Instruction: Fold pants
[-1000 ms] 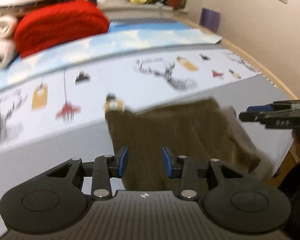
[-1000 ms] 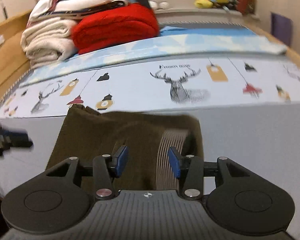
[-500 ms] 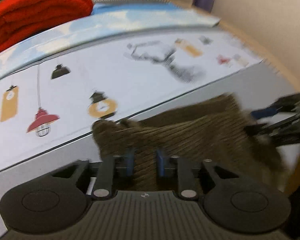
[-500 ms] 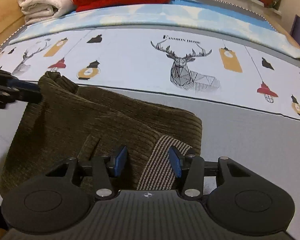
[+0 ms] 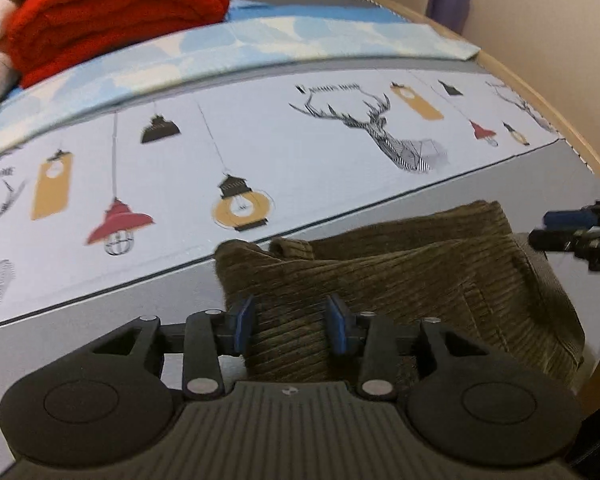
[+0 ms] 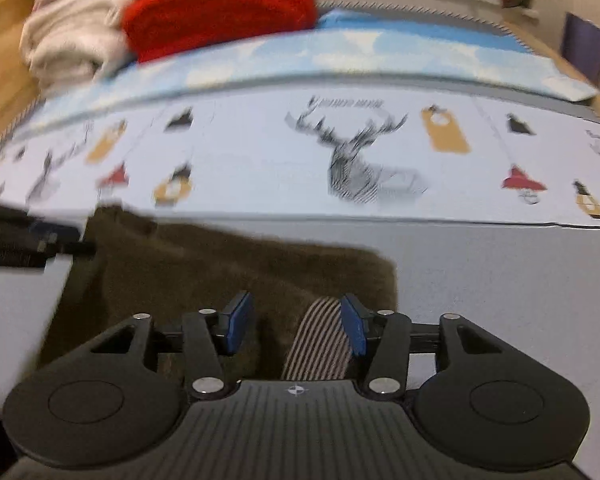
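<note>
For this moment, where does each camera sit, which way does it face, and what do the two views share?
Left wrist: on the left gripper, looking forward and down over the olive corduroy pants and the printed bed sheet; its open blue pads show, and the right gripper enters at right.
Right wrist: on the right gripper, facing the same way, blurred; pads open above the pants' striped lining, the left gripper at left.
Shared: pants, deer print, red blanket.
</note>
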